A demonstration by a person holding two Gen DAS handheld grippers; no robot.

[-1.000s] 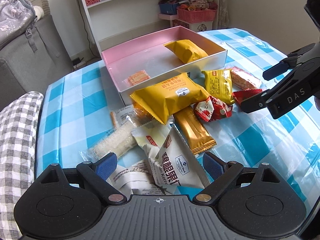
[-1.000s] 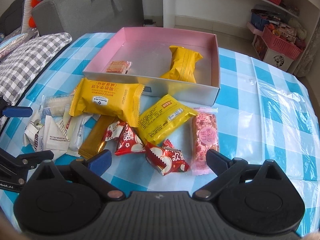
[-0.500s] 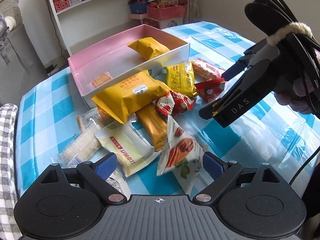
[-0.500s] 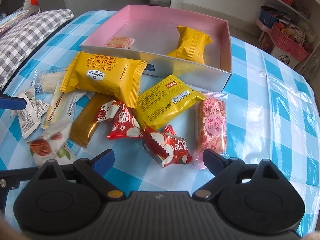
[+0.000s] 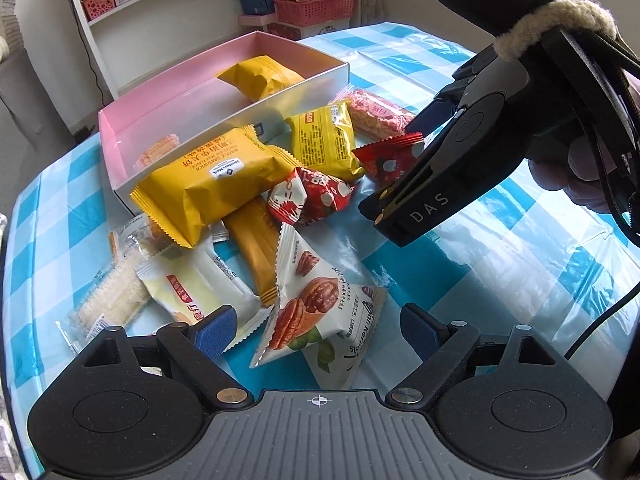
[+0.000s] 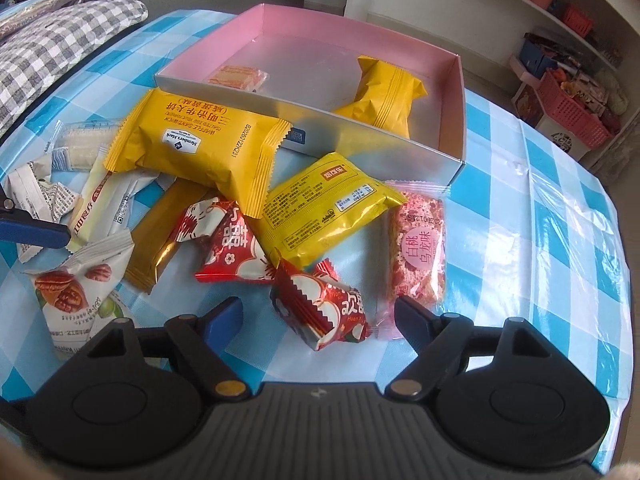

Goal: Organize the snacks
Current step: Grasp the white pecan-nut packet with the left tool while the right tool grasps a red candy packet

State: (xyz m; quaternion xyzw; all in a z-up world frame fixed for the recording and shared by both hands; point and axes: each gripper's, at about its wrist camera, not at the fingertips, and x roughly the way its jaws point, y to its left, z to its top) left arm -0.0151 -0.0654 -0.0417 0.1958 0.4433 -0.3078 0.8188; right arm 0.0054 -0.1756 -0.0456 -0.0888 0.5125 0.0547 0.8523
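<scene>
A pink box [image 5: 120,148] [image 6: 456,128] holds a yellow packet [image 5: 260,78] [image 6: 384,98] and a small orange cracker pack [image 6: 236,76]. Several snacks lie in front of it. My left gripper [image 5: 316,332] is open, its jaws on either side of a white pecan pouch [image 5: 316,304] [image 6: 68,292]. My right gripper [image 6: 318,314] is open, its jaws on either side of a red packet [image 6: 324,304] [image 5: 390,156]. A big yellow waffle pack [image 5: 208,184] [image 6: 196,148] leans on the box front. The right gripper also shows in the left wrist view [image 5: 412,152].
Other snacks: a second red packet [image 6: 228,248], a yellow flat pack [image 6: 324,208], a pink bar [image 6: 420,252], a gold bar [image 5: 256,248], a cream pack [image 5: 192,288], a rice cracker [image 5: 108,300]. A blue checked cloth [image 6: 560,220] covers the table. Shelves and red baskets [image 5: 316,8] stand behind.
Both grippers have moved in lower and closer to the snacks. The pecan pouch has flipped picture-side up between the left jaws. The right gripper has closed in on the red packet.
</scene>
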